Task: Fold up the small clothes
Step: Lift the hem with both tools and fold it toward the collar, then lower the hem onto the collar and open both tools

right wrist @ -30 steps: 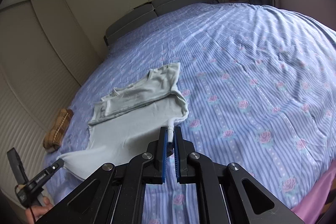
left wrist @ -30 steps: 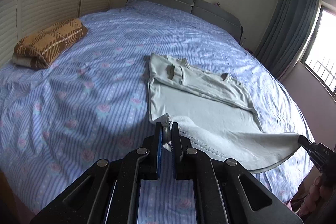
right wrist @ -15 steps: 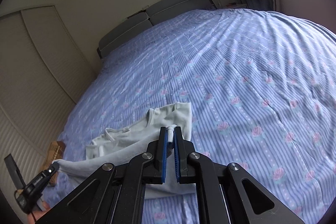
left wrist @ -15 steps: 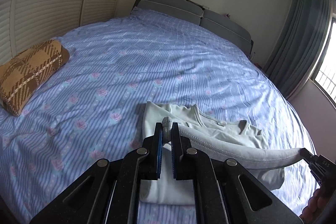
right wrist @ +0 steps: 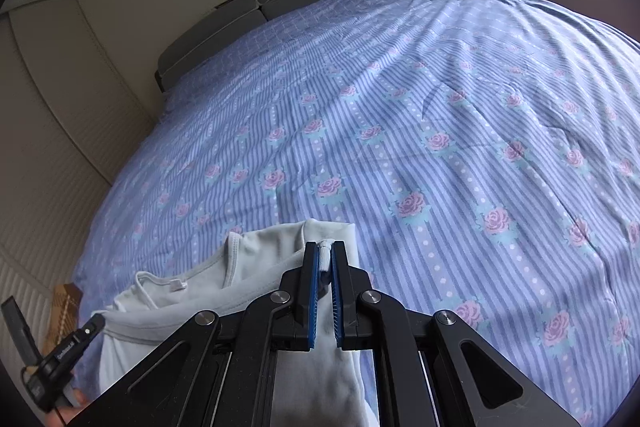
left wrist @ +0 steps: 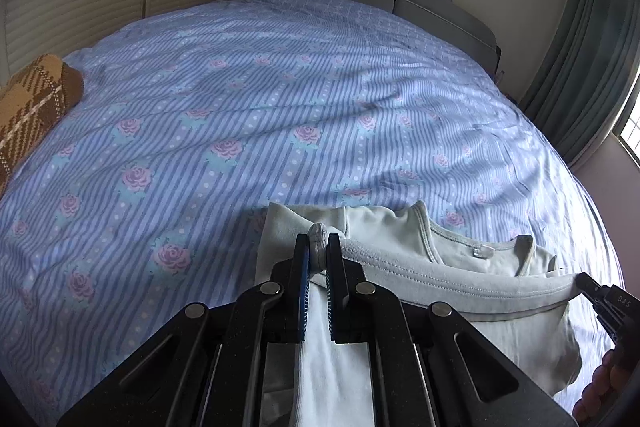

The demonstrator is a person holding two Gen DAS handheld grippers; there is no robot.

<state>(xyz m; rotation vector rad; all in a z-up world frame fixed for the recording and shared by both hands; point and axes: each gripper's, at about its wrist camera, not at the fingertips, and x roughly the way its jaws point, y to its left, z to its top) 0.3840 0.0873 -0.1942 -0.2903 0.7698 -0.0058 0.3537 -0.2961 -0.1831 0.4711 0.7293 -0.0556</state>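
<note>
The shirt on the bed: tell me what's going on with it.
A person is folding a pale shirt on the bed, a handheld gripper in each hand. The left gripper and right gripper are each shut on a corner of the hem, which stretches between them above the collar end. The lower half is doubled over the upper half, not yet let go. A plaid cushion lies at the bed's left edge.

A wide bed with a blue striped, rose-printed sheet (left wrist: 248,99) carries two things. A pale grey-green cotton shirt (left wrist: 400,239) lies near the front, and a brown plaid folded blanket (left wrist: 32,107) lies at its left edge.
</note>
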